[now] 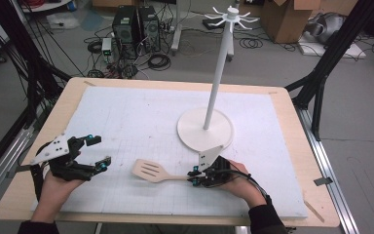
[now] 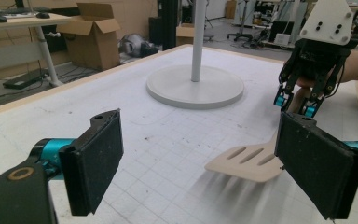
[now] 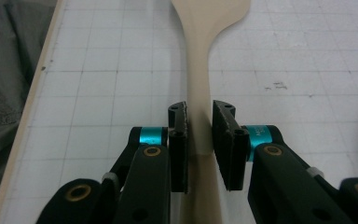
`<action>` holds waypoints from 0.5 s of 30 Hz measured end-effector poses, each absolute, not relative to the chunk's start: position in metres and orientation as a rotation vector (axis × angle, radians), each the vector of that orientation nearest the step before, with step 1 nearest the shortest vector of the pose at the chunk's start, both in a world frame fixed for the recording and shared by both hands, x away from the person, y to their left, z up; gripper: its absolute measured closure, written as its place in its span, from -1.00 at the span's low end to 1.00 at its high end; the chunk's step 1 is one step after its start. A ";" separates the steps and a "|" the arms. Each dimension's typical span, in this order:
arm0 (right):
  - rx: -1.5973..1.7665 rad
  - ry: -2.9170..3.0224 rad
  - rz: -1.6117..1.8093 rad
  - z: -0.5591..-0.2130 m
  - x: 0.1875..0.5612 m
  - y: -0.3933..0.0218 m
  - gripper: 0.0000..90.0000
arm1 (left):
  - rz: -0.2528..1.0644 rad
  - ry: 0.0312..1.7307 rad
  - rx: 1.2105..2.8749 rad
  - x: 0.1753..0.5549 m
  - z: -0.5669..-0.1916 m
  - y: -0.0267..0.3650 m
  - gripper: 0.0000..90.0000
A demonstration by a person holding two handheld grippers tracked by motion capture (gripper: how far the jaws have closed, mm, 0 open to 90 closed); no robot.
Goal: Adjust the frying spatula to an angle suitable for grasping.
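Observation:
A pale wooden slotted spatula [image 1: 148,170] lies level, low over the white gridded mat [image 1: 136,117], with its head pointing left. My right gripper [image 1: 193,176] is shut on its handle, and in the right gripper view the two pads press the handle [image 3: 205,28] from both sides at the gripper's [image 3: 199,135] tips. The left gripper view shows the spatula head [image 2: 247,161] casting a shadow just beneath it, with the right gripper [image 2: 296,105] behind it. My left gripper [image 1: 101,152] stands open near the mat's left edge, with nothing between its wide-apart pads [image 2: 93,163].
A white hanging stand with a round base [image 1: 205,129] and a tall pole [image 1: 219,68] topped by hooks stands right of centre, just beyond my right hand. The wooden table edge [image 1: 58,112] frames the mat. Computers, cables and boxes sit on the floor behind.

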State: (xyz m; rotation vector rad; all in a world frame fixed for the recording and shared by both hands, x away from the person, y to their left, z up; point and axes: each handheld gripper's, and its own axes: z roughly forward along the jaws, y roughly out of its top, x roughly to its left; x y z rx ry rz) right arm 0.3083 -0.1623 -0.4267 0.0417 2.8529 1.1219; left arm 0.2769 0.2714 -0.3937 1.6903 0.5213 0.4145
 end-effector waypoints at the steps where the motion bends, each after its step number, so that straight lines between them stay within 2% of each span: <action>1: 0.042 2.858 1.123 -0.428 0.309 -0.161 0.70 | 0.415 0.517 1.691 0.277 -0.394 0.271 -0.65; 12: 0.042 2.875 1.126 -0.433 0.311 -0.160 0.67 | 0.410 0.517 1.696 0.277 -0.395 0.270 -0.65; 13: 0.046 2.879 1.135 -0.433 0.311 -0.160 0.50 | 0.410 0.515 1.696 0.277 -0.395 0.270 -0.65; 15: 0.041 2.860 1.146 -0.432 0.310 -0.160 0.32 | 0.410 0.515 1.696 0.277 -0.395 0.270 -0.65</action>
